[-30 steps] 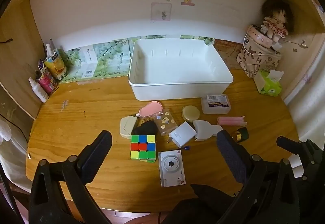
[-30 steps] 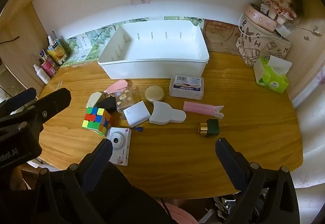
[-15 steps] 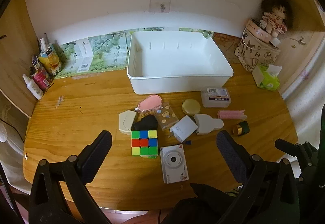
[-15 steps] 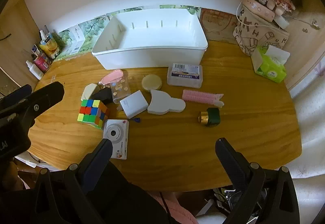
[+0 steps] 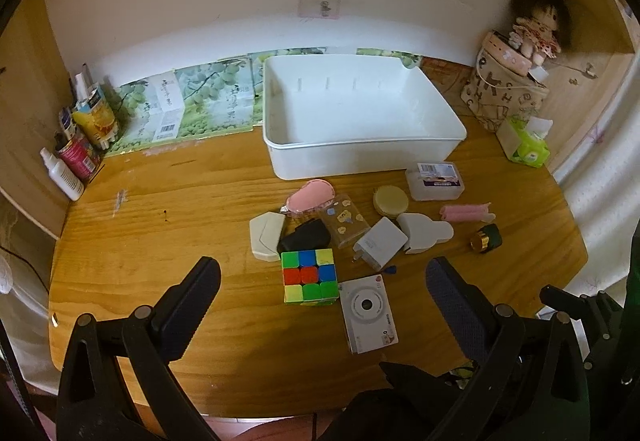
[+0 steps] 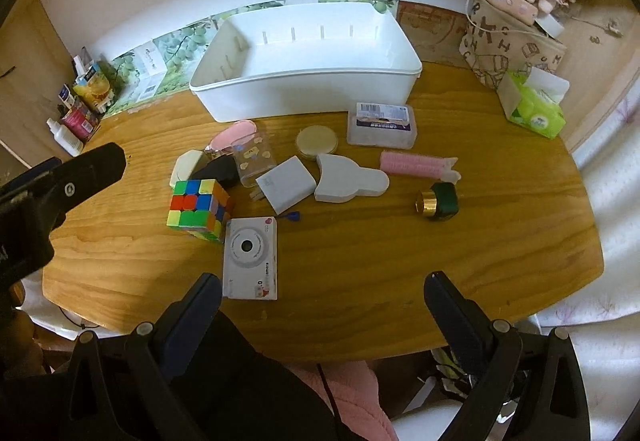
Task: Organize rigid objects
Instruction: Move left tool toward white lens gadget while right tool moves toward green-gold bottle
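Both grippers gape empty — black item (image 5: 305, 239) behind cube (image 5: 308, 275) seemingly half-hidden.

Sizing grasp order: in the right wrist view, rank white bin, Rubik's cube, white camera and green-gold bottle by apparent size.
1. white bin
2. white camera and Rubik's cube: too alike to rank, and the camera lies nearer the lens
3. green-gold bottle
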A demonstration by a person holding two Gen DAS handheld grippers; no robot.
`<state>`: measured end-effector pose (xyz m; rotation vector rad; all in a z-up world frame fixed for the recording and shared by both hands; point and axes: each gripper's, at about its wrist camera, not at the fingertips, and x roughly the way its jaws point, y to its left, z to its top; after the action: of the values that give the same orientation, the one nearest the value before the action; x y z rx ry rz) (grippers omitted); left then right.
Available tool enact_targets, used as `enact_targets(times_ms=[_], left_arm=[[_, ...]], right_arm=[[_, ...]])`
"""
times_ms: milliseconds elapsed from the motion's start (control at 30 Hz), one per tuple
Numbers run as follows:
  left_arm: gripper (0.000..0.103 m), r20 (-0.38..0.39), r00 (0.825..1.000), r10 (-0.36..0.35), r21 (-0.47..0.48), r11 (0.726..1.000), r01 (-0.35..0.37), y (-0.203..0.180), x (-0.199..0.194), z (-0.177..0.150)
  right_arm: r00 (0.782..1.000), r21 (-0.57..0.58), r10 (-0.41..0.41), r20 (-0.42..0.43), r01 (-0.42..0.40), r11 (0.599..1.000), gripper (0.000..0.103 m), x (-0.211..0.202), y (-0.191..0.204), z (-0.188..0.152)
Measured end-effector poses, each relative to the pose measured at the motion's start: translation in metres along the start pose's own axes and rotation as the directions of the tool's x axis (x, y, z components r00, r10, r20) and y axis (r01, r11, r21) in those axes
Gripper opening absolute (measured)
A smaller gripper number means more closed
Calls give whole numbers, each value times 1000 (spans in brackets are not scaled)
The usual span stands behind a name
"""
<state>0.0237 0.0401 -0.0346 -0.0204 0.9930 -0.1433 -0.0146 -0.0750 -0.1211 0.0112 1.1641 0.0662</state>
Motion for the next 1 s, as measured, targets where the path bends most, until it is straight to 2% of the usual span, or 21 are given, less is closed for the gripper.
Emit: enact_targets(times_ms=[333,567,867,1000], left_arm=[[102,-78,996,-37,23,999,39,-12,15,-2],[102,-166,986,-22,-9,1000,20,-20,33,-8],[102,-318,948,1,-78,997,-27,-33,66,-12],[102,-383,924,11,-98,994,-53,-44,81,-10]], right_arm=[[998,66,-22,-54,25,997,101,5,-15,-11],[993,58,-4,-115,10,998,101,18,-25,-8],[982,41,53,-184,-46,998,101,39,-57,6],[973,61,85,-216,-73,995,101,50,-77,18]])
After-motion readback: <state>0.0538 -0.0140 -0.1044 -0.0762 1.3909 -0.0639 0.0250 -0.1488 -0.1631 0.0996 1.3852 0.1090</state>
